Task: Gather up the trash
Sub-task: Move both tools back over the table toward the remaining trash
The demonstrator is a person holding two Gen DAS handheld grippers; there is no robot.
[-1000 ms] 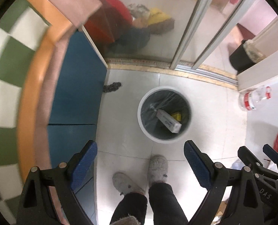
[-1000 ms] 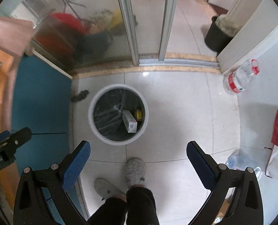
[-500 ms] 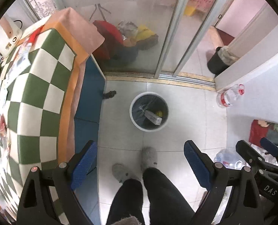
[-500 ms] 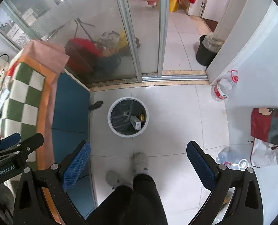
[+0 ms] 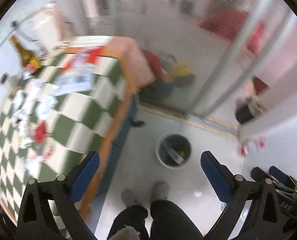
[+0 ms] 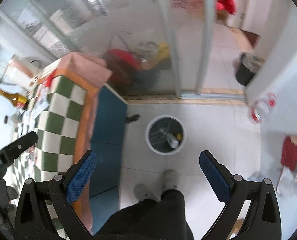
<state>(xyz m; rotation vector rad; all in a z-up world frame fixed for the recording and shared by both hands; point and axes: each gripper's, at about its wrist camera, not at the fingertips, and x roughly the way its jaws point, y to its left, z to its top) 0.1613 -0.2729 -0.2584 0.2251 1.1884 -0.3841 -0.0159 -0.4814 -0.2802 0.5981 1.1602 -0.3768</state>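
My left gripper (image 5: 148, 158) hangs high over the floor, its jaws opening with nothing between them. My right gripper (image 6: 146, 156) is open and empty too. Far below both stands a round grey waste bin (image 5: 158, 150) (image 6: 147, 135) lined with a dark bag, holding a white box (image 6: 171, 138) and a yellow scrap. To the left is a table with a green-and-white checked cloth (image 5: 72, 112) (image 6: 56, 120). Paper litter (image 5: 74, 80) and a red scrap (image 5: 41, 133) lie scattered on it, blurred by motion.
A brown glass bottle (image 6: 10, 97) stands at the table's far end. The person's dark trouser legs (image 6: 164, 210) and grey slippers are just below the bin. A clear plastic bottle (image 6: 260, 108) lies by the right wall, and a black bin (image 6: 246, 70) stands beyond the sliding glass door.
Both grippers have risen well above the floor, so the bin looks much smaller. The checked tabletop with its litter has come into view on the left.
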